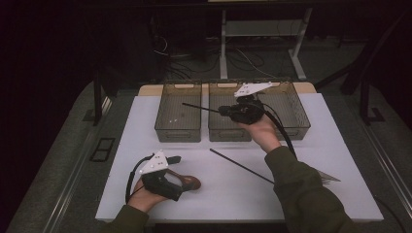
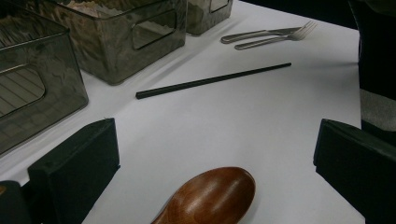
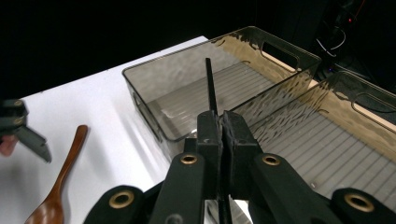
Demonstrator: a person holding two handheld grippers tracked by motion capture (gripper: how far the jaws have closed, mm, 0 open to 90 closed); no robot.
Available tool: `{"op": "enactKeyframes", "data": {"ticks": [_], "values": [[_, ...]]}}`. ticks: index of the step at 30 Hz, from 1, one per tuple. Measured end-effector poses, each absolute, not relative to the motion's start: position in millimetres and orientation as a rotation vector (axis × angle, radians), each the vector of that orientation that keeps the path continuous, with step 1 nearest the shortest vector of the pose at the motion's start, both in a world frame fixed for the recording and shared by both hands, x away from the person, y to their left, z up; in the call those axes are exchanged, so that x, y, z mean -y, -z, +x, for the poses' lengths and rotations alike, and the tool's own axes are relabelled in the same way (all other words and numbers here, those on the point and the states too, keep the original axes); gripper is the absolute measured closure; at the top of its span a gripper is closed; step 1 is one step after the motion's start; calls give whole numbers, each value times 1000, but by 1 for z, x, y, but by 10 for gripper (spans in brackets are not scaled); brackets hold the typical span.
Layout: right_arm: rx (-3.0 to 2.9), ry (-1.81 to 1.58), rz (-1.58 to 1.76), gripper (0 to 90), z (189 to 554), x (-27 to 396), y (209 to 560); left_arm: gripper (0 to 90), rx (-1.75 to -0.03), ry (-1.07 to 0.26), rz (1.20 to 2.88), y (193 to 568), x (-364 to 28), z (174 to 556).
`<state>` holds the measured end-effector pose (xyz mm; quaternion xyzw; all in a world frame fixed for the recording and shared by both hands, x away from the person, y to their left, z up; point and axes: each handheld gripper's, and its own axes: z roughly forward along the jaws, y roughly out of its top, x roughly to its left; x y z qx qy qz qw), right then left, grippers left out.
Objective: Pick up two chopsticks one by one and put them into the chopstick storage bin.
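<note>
My right gripper (image 1: 223, 110) hovers over the two smoked plastic bins, shut on a thin black chopstick (image 1: 199, 107). The stick points left, its tip above the left bin (image 1: 178, 132). The right gripper view looks along the closed jaws (image 3: 222, 123) with the chopstick (image 3: 210, 86) sticking out over that bin (image 3: 149, 98). My left gripper (image 1: 180, 177) rests low at the table's front left, open. A brown wooden spoon (image 1: 190, 182) lies between its jaws without touching them; its bowl (image 2: 210, 196) lies on the table in the left gripper view.
A second black chopstick (image 1: 240, 165) lies slantwise on the white tabletop (image 1: 223, 194). A metal fork and knife (image 2: 271, 35) lie beyond it to the right. The right bin (image 1: 291, 116) stands beside the left one at the table's back edge.
</note>
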<state>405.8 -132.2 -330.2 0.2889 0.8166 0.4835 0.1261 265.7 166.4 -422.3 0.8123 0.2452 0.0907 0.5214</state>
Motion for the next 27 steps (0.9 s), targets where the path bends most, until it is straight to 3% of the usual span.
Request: {"op": "enactKeyframes", "data": {"ticks": [27], "values": [[-2390,-1282,951,851,471,64,352,0,-576,-219,1935,421,-166,264]]}}
